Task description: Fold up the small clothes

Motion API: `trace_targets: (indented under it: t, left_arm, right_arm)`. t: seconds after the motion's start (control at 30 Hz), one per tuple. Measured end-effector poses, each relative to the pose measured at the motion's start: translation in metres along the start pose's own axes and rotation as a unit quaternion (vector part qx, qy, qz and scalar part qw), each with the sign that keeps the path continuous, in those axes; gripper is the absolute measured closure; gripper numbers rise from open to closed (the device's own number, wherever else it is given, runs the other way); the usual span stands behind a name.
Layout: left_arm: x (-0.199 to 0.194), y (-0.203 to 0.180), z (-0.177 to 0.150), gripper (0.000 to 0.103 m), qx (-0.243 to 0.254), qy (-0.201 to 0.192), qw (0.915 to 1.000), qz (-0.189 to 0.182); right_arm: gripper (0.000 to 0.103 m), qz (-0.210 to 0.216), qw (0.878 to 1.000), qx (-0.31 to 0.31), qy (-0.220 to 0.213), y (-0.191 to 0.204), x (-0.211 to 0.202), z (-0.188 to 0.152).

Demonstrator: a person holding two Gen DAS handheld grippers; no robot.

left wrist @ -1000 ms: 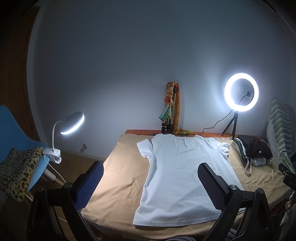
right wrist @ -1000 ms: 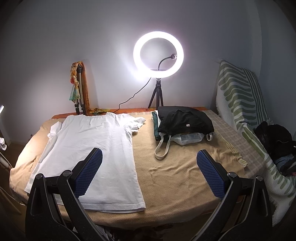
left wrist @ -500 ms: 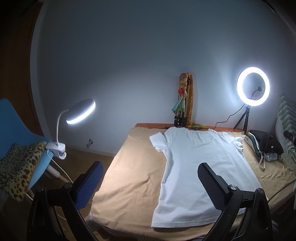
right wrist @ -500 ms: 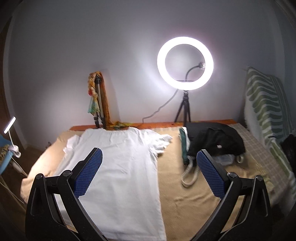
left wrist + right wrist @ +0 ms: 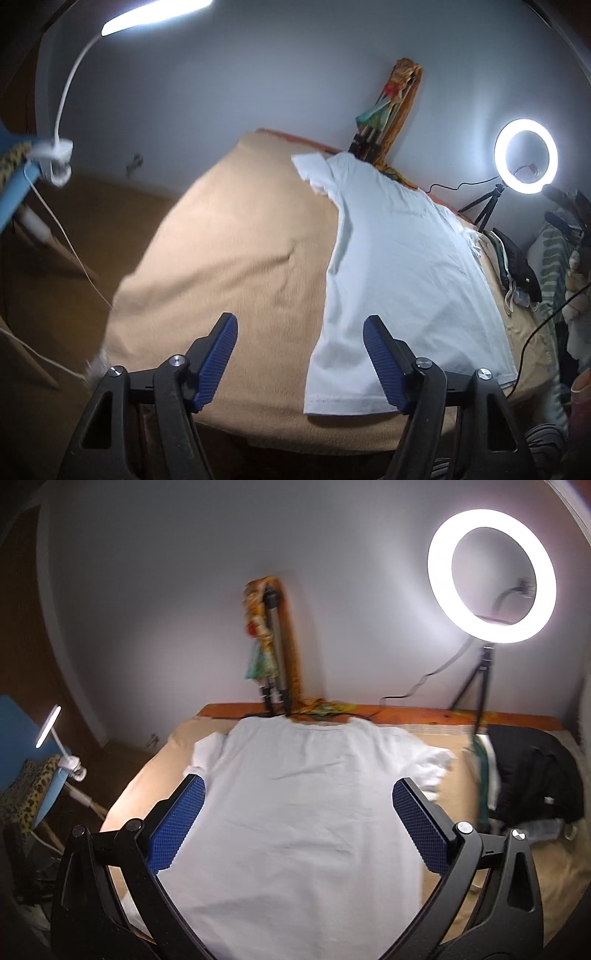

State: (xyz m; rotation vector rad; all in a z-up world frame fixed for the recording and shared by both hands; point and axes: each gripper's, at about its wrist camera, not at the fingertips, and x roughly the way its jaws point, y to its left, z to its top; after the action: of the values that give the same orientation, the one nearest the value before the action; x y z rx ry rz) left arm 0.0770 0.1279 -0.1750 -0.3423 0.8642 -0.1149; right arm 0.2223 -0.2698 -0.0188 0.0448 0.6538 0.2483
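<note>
A white T-shirt (image 5: 402, 266) lies flat on the tan blanket (image 5: 229, 240) of the bed, collar toward the wall and hem toward me. My left gripper (image 5: 299, 319) hangs low over the near edge of the bed. Its jaws are closing, with only blanket under the gap and the shirt's near left hem corner just inside the right finger (image 5: 384, 354). In the right wrist view my right gripper (image 5: 298, 781) stands open above the middle of the T-shirt (image 5: 306, 812), holding nothing.
A ring light (image 5: 436, 565) on a small tripod stands at the far right of the bed. A black bag (image 5: 532, 771) lies to the right of the shirt. A scarf-draped tripod (image 5: 271, 635) leans on the wall. A clip lamp (image 5: 155, 14) and blue chair (image 5: 33, 786) stand left.
My left gripper has dropped and tilted toward the shirt's near left corner, and its jaws have narrowed. My right gripper has swung left, from over the blanket to over the shirt.
</note>
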Motion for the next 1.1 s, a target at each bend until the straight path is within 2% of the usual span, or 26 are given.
trace_targets:
  t: [0.23, 0.37, 0.43, 0.53, 0.67, 0.87, 1.1]
  left_arm:
    - [0.019, -0.001, -0.021, 0.046, 0.011, 0.036, 0.9987, -0.033]
    - [0.028, -0.004, -0.031, 0.049, 0.016, 0.051, 0.9971, -0.053]
    - [0.034, -0.005, -0.034, 0.051, 0.013, 0.059, 0.9960, -0.066]
    - [0.042, -0.008, -0.038, 0.051, 0.022, 0.060, 0.9959, -0.064]
    - [0.050, -0.005, -0.041, 0.052, 0.021, 0.062, 0.9957, -0.065]
    - [0.056, -0.003, -0.040, 0.057, 0.031, 0.053, 0.9962, -0.062]
    - [0.062, -0.002, -0.039, 0.069, 0.028, 0.048, 0.9960, -0.070]
  right_arm:
    - [0.006, 0.060, 0.997, -0.020, 0.036, 0.056, 0.073, 0.019]
    - [0.013, 0.087, 0.994, -0.030, 0.063, 0.088, 0.120, 0.033]
    - [0.014, 0.104, 0.991, -0.028, 0.081, 0.105, 0.146, 0.038]
    - [0.016, 0.120, 0.987, -0.021, 0.108, 0.127, 0.187, 0.039]
    - [0.021, 0.118, 0.982, -0.044, 0.140, 0.159, 0.242, 0.030]
    - [0.024, 0.089, 0.976, -0.071, 0.187, 0.184, 0.318, 0.011]
    - [0.025, 0.055, 0.971, -0.091, 0.212, 0.205, 0.381, 0.000]
